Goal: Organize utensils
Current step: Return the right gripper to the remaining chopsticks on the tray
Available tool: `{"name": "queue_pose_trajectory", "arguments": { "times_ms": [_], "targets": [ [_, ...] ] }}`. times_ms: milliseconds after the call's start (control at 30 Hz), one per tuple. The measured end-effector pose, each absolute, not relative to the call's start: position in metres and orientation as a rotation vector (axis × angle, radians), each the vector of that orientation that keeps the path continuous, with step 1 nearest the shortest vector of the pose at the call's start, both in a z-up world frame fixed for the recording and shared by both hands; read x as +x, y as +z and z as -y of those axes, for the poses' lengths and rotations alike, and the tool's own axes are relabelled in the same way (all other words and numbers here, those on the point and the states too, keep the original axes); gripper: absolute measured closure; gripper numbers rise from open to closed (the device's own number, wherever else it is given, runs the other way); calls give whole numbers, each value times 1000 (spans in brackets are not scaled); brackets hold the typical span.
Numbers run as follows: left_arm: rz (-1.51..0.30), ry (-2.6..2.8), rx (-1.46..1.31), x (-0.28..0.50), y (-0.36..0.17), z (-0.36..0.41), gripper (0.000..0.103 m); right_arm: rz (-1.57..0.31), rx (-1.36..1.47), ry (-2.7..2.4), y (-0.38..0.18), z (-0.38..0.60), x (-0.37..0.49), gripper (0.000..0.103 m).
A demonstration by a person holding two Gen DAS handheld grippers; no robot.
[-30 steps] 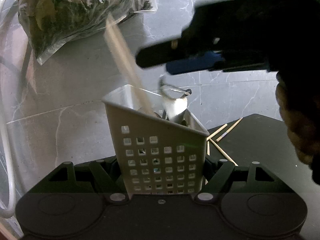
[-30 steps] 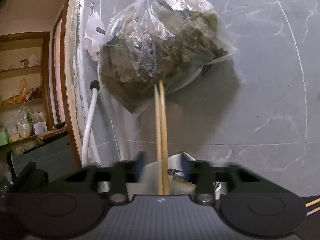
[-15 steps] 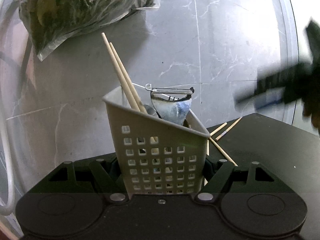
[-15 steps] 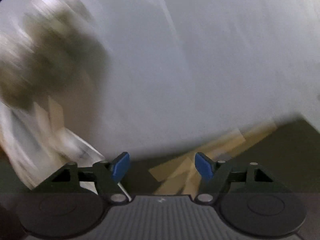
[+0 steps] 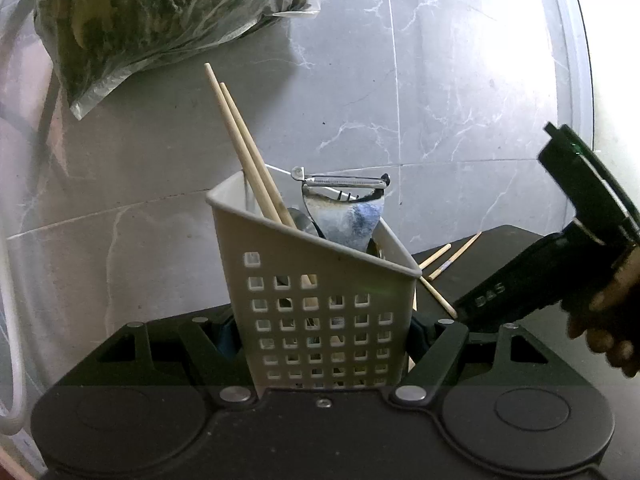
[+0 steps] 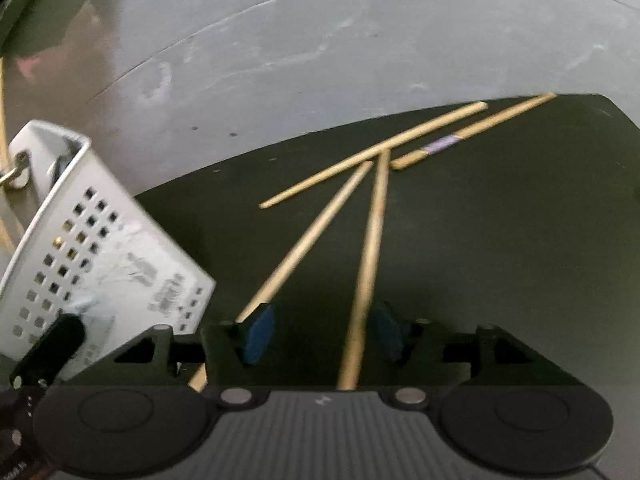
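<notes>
My left gripper is shut on a white perforated utensil holder, gripping its lower sides. Two wooden chopsticks and a metal peeler stick out of the holder's top. In the right wrist view the holder stands at the left. Several loose chopsticks lie on the dark surface. My right gripper points down at them, its jaws closing. One chopstick runs between the blue pads without touching them. A second chopstick passes under the left finger.
A clear bag of dried leaves hangs against the grey marble tiles behind the holder. A white hose curves down the left edge. A person's hand holds the right gripper's body at the right.
My right gripper let go of the two chopsticks in the holder, swung right and down, and now hovers over the loose chopsticks. The left gripper and holder stayed put.
</notes>
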State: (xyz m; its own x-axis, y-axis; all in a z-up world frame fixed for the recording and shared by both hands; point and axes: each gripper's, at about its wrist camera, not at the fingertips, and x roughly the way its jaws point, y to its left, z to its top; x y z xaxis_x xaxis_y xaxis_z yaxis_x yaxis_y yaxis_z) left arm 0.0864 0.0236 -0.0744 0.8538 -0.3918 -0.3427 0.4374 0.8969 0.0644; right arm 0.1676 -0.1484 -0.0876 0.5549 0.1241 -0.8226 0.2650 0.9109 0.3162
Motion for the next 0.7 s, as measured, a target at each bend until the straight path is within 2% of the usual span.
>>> {"name": "queue_pose_trajectory", "arguments": {
  "times_ms": [67, 300, 500, 567, 700],
  "targets": [
    [-330, -439, 143, 86, -74, -24, 25, -991, 412, -75, -87, 138, 174, 35],
    [-330, -440, 144, 87, -75, -24, 25, -1009, 264, -90, -85, 110, 191, 36],
    [-330, -438, 144, 86, -75, -24, 25, -1015, 191, -106, -84, 105, 187, 51],
    [-330, -439, 144, 87, -75, -24, 25, -1016, 181, -111, -85, 106, 186, 61],
    [-330, -440, 146, 86, -75, -24, 25, -1020, 170, -106, -84, 110, 180, 71]
  ]
}}
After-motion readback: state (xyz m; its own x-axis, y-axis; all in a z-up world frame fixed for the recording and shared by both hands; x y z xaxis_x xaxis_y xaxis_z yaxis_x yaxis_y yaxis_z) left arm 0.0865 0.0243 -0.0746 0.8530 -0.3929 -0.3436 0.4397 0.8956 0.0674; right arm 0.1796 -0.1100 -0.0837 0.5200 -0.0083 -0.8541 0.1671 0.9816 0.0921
